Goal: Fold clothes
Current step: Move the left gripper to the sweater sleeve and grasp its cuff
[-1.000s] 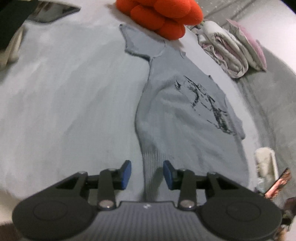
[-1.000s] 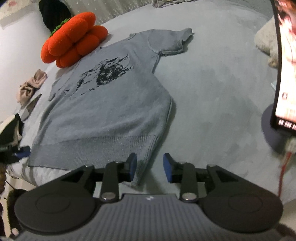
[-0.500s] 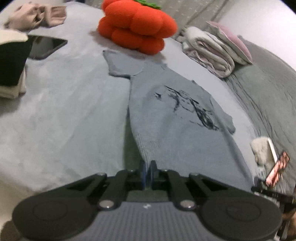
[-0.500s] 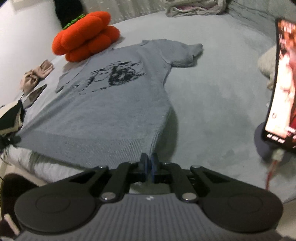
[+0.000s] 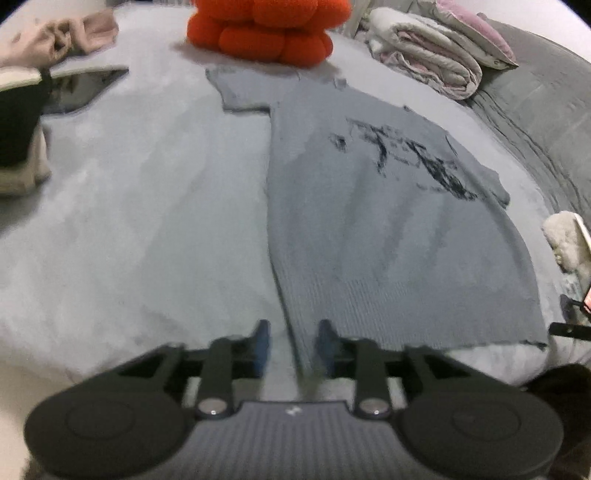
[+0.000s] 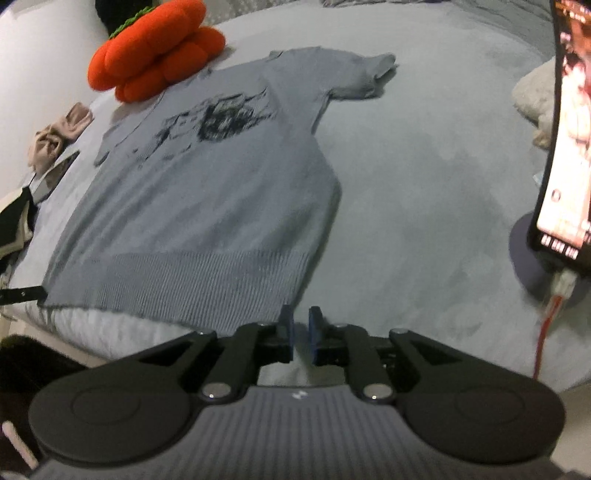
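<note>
A grey knit T-shirt (image 5: 369, 221) with a dark print lies flat, face up, on the grey bed (image 5: 129, 203). Its ribbed hem is nearest me. My left gripper (image 5: 292, 345) is at the hem's left corner. Its jaws are opening, and the shirt's side edge runs down between the blue pads without being pressed. In the right wrist view the shirt (image 6: 207, 206) spreads away to the left. My right gripper (image 6: 300, 332) sits just behind the hem's right corner. Its jaws are opening by a narrow gap in which only the bed cover shows.
An orange pumpkin cushion (image 5: 266, 29) sits past the collar. Folded blankets (image 5: 424, 55) lie at the back right, a dark tablet (image 5: 85, 86) and beige cloth (image 5: 55, 37) at the left. A lit phone on a stand (image 6: 565, 147) rises at the right, with a fluffy white item (image 6: 532, 92) behind it.
Both grippers stood open a second ago, shut on the hem corners half a second ago, and have now let go. The left view has risen and rolled.
</note>
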A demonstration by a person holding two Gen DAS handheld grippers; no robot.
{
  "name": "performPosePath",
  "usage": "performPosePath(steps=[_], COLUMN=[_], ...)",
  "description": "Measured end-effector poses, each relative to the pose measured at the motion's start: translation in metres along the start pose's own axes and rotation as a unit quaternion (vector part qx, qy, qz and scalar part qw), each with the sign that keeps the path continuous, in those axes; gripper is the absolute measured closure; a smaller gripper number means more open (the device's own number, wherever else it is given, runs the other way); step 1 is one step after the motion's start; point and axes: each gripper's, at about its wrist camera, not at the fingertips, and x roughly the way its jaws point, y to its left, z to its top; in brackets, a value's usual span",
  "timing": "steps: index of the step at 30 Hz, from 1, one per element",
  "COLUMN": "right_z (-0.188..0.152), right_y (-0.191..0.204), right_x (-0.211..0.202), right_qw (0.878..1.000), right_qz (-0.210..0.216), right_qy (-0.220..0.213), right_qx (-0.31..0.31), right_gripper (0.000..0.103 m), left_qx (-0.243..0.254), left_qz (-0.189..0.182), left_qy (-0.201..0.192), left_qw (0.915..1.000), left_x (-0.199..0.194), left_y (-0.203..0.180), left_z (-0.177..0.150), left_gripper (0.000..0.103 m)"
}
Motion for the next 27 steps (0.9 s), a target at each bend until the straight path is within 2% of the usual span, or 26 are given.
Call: performPosePath(steps=[1,2,3,8,13,21,27], right_z=[0.003,0.007,0.009,0.019,0.024,0.017,0.014], right_y=[-0.002,-0.004,-0.006,-0.013,-0.009,-0.017,-0.027], right_x=[0.0,0.0,0.0,0.008,0.012,0.016,0.022], right_qw=[1.0,1.0,1.0,0.998,0.996,0.993,0.992], right_qz=[0.0,0.0,0.0,0.013,0.012,0.021,0.043], right_qy=[-0.006,-0.013,-0.02,-0.045,-0.071,-0.092,-0.087], right_qx=[0.005,0.01,0.016,0.052,0.056,0.067,0.084], right_gripper=[0.081,0.071,0.067,0.067,0.067,0.067,0.067], left_qx=[0.004,0.007,0.012,0.047,0.088,0.167,0.217], left_qz=[0.003,0.003,-0.002,-0.029,-0.063,-0.116,-0.133], left_qy=[-0.006,-0.01,-0.013,-0.024,-0.034,-0.03,-0.018], left_qw=[1.0,0.9999,0.9998,0.9982,0.9936,0.9788,0.967], left_x=[-0.002,-0.003,-0.002,0.006,0.023,0.058,0.098], left_y=[-0.003,-0.006,-0.012,-0.054,-0.12,-0.233,-0.297], left_z=[0.005,0.009,0.014,0.043,0.068,0.093,0.111], left_gripper=[0.065,0.065,0.065,0.063,0.063,0.063,0.063])
